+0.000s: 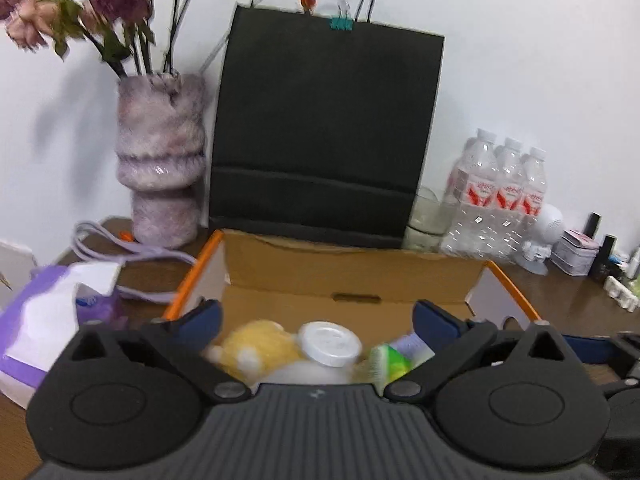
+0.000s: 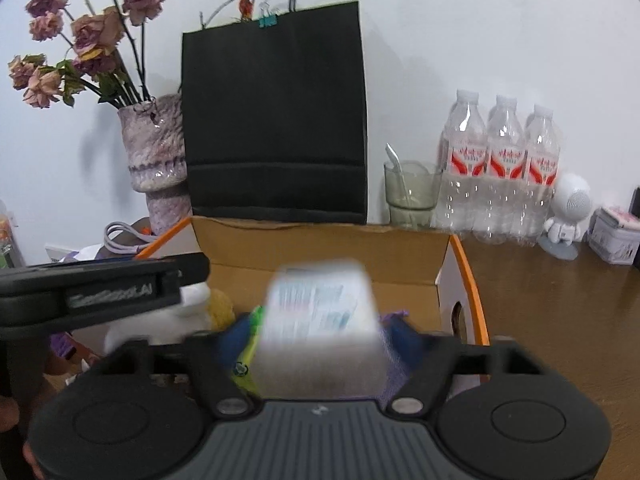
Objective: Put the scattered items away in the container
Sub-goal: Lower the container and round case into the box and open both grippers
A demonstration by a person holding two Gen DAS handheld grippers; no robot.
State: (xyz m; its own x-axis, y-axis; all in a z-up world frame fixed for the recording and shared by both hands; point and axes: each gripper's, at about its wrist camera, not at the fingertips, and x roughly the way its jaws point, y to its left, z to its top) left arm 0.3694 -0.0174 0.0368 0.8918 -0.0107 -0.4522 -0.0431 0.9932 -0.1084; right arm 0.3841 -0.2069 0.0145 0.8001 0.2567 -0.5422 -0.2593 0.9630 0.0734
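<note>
Cardboard box (image 1: pixel 344 276) sits mid-bench, already holding a yellow plush toy (image 1: pixel 256 346), a white-lidded jar (image 1: pixel 330 344) and a green packet (image 1: pixel 390 362). Right tongs (image 2: pixel 318 340) grip a blurred white carton (image 2: pixel 320 320) over the box; releasing it is likely next. Left tongs (image 1: pixel 316 320) gape wide, empty. Bottles (image 2: pixel 502 164) at two o'clock carry red labels, unreadable; the carton's print is also too blurred to read.

The box (image 1: pixel 352 276) is showing matt brown cardboard, the bag (image 1: pixel 324 132) behind it is looking like matt black paper, the bottles (image 2: pixel 500 168) are shining as clear glossy plastic, and the table (image 2: pixel 560 300) is appearing as smooth brown wood.
</note>
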